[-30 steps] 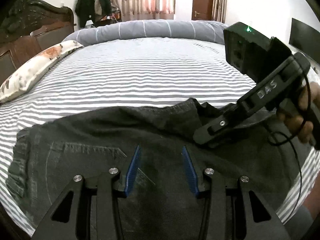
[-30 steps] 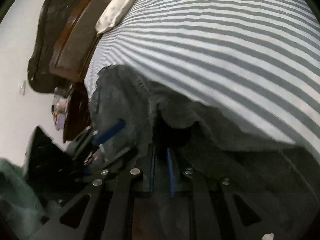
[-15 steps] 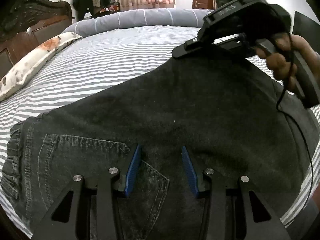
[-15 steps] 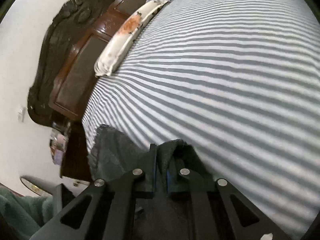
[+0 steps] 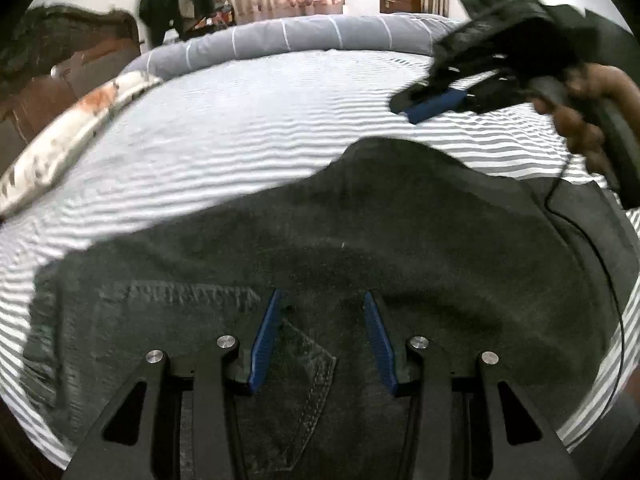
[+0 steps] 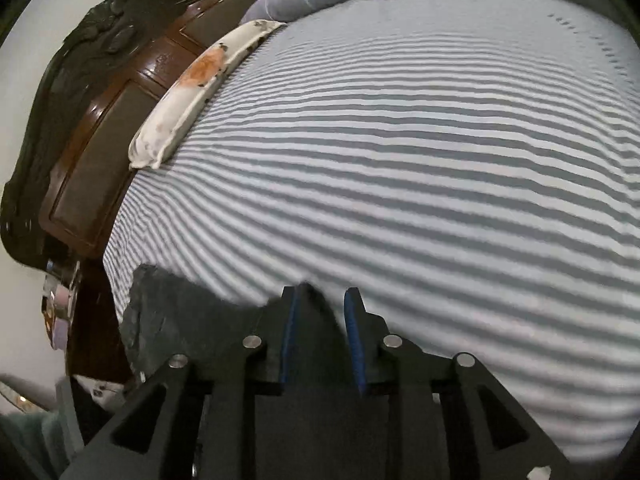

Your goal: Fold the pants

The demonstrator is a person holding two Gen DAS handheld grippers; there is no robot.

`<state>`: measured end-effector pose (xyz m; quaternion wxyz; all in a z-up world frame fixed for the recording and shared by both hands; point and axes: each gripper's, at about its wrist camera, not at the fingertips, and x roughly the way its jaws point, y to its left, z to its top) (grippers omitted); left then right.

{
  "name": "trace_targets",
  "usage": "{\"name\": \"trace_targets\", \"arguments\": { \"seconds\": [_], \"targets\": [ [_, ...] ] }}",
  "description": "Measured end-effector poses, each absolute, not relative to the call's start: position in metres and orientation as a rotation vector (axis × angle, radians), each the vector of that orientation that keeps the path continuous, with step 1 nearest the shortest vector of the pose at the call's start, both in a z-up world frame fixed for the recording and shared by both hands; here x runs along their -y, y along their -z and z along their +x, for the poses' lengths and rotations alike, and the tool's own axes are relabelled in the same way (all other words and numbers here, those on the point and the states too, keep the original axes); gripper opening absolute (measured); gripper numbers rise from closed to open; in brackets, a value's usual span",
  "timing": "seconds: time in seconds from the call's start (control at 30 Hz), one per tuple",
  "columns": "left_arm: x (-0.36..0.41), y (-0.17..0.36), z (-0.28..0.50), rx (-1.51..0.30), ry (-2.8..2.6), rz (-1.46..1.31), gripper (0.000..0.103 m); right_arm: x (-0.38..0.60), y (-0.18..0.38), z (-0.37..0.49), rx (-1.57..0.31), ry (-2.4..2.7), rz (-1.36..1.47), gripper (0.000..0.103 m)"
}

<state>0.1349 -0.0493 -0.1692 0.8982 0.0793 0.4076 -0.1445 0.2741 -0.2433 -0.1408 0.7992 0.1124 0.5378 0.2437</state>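
Half a second ago the right gripper held a fold of the pants stretched high across the left wrist view; now that cloth has dropped from it and lies slumped on the bed, and the gripper hangs above and beyond the heap, apart from it. Its jaws are opening. In the right wrist view a dark edge of denim shows in the gap between its blue pads but neither pad presses on it, so the grip is released.

One pair of dark pants lies spread across the striped sheet, directly under and ahead of the left gripper, a back pocket just below its tips. That gripper's two blue pads stand apart over the fabric with nothing pinched between them.

Beyond the pants, to the tool's left, one long floral pillow lies along the wooden headboard. One rolled grey quilt runs along the far edge of the bed. A person's hand grips the right tool's handle.
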Motion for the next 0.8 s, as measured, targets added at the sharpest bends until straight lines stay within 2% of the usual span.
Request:
{"name": "trace_targets", "arguments": {
  "seconds": [0.1, 0.23, 0.4, 0.5, 0.63, 0.8],
  "targets": [
    [0.058, 0.164, 0.136, -0.869, 0.323, 0.165, 0.051, 0.246, 0.143, 0.247, -1.191, -0.485, 0.188, 0.024],
    [0.060, 0.175, 0.141, -0.950, 0.301, 0.149, 0.051, 0.254, 0.170, 0.232, -1.262, -0.358, 0.149, 0.024],
    [0.054, 0.182, 0.140, -0.934, 0.283, 0.157, 0.052, 0.275, 0.185, 0.235, -1.240, -0.236, 0.181, 0.014],
    [0.048, 0.179, 0.142, -0.955, 0.286, 0.118, 0.052, 0.291, 0.176, 0.233, -1.213, -0.193, 0.215, 0.021],
    [0.029, 0.165, 0.149, -0.961, 0.259, 0.018, 0.052, 0.329, 0.148, 0.209, -1.138, -0.187, 0.358, 0.021],
    [0.000, 0.150, 0.156, -0.957, 0.195, -0.065, 0.053, 0.400, 0.115, 0.149, -1.047, -0.083, 0.474, 0.026]
  ]
}}
